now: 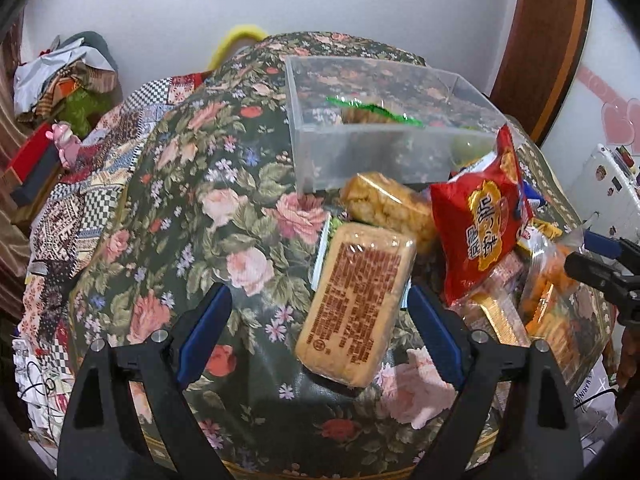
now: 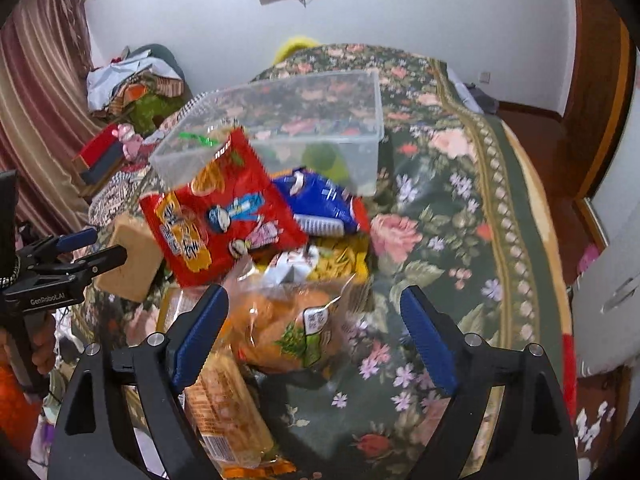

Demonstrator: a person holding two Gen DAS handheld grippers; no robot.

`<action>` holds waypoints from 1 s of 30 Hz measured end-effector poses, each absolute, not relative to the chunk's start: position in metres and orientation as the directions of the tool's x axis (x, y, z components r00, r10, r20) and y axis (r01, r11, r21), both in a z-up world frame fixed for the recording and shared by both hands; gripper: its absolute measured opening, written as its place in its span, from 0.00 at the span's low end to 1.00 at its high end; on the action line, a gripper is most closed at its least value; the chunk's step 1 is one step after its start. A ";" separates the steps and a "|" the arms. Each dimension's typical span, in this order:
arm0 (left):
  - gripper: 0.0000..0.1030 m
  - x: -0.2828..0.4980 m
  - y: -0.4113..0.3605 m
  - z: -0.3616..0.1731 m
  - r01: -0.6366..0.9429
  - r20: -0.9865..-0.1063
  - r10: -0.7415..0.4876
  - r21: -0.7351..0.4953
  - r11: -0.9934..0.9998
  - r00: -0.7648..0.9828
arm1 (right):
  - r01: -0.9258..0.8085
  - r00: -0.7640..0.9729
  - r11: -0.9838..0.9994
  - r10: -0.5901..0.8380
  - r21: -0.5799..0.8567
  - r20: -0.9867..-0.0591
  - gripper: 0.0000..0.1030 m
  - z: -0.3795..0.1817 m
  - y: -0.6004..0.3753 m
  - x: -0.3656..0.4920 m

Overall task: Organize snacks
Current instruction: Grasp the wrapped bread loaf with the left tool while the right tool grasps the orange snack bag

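A tan wrapped biscuit pack (image 1: pixel 356 304) lies on the floral cloth between the fingers of my left gripper (image 1: pixel 320 289), which is open with neither pad pressing on it. Behind the pack lie a golden snack pack (image 1: pixel 388 204) and a red snack bag (image 1: pixel 480 228). A clear plastic box (image 1: pixel 384 160) stands farther back with a green-wrapped snack (image 1: pixel 372 110) inside. My right gripper (image 2: pixel 313 292) is open over an orange snack bag (image 2: pixel 288 328). The red snack bag (image 2: pixel 224 212), a blue bag (image 2: pixel 324 204) and a yellow bag (image 2: pixel 340 260) are piled before the box (image 2: pixel 280 152).
The table (image 2: pixel 460 200) is covered by a floral cloth with a bordered edge at the right. A heap of clothes (image 1: pixel 68 80) and a striped curtain (image 2: pixel 36 120) stand to the left. A wooden door (image 1: pixel 548 40) is at the right.
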State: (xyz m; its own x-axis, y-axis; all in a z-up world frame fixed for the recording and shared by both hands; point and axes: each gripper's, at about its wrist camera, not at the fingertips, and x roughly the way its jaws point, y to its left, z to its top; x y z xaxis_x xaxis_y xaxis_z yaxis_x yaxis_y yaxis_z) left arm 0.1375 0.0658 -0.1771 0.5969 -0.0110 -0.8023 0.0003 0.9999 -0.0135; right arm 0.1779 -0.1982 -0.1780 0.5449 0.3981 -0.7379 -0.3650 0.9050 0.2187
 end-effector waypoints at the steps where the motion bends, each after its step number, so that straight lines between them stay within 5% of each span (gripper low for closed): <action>1: 0.88 0.138 0.065 -0.180 0.005 -0.805 -0.017 -0.017 1.000 0.593 | -0.364 0.538 0.905 0.399 0.223 -0.743 0.84 -0.181 -0.197 0.179; 9: 0.84 0.143 0.053 -0.195 0.024 -0.809 -0.031 -0.021 0.999 0.587 | -0.365 0.503 0.901 0.404 0.236 -0.764 0.84 -0.196 -0.187 0.182; 15: 0.58 0.146 0.052 -0.201 0.031 -0.820 -0.076 -0.071 0.997 0.567 | -0.362 0.494 0.899 0.410 0.248 -0.767 0.83 -0.202 -0.186 0.185; 20: 0.36 0.145 0.047 -0.201 0.043 -0.817 -0.076 -0.063 0.997 0.572 | -0.388 0.482 0.880 0.448 0.275 -0.753 0.61 -0.200 -0.186 0.184; 30: 0.35 0.135 0.053 -0.193 0.017 -0.806 -0.044 -0.042 0.999 0.590 | -0.376 0.527 0.885 0.448 0.275 -0.722 0.46 -0.194 -0.200 0.179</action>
